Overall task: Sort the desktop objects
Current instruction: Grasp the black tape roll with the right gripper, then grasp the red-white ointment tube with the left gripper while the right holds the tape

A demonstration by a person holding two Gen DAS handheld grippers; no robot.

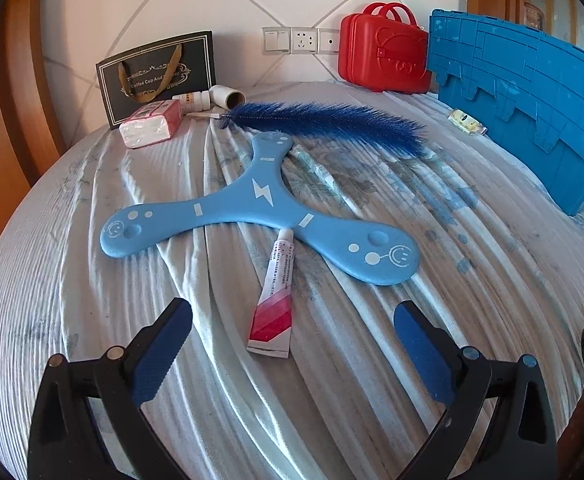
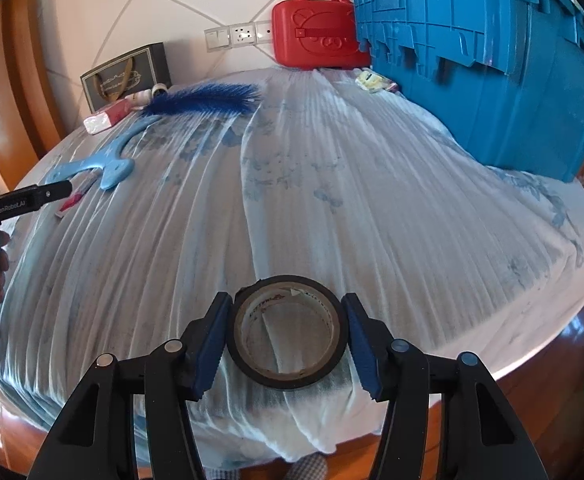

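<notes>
With jaws spread wide and empty, the left gripper (image 1: 292, 344) straddles the near tube (image 1: 272, 300), whose cap touches the boomerang (image 1: 252, 208) and may drag it; the right gripper (image 2: 288, 336) pinches the near tape roll (image 2: 288, 332), which could slip.

So the boomerang (image 1: 258, 210) sits mid-table on the cloth (image 1: 431, 280), tube (image 1: 274, 296) tucked partly under its near edge. Feather brush (image 1: 323, 120) lies behind it, crate (image 1: 531, 100) off to the right, suitcase (image 1: 379, 52) at the back wall.
</notes>
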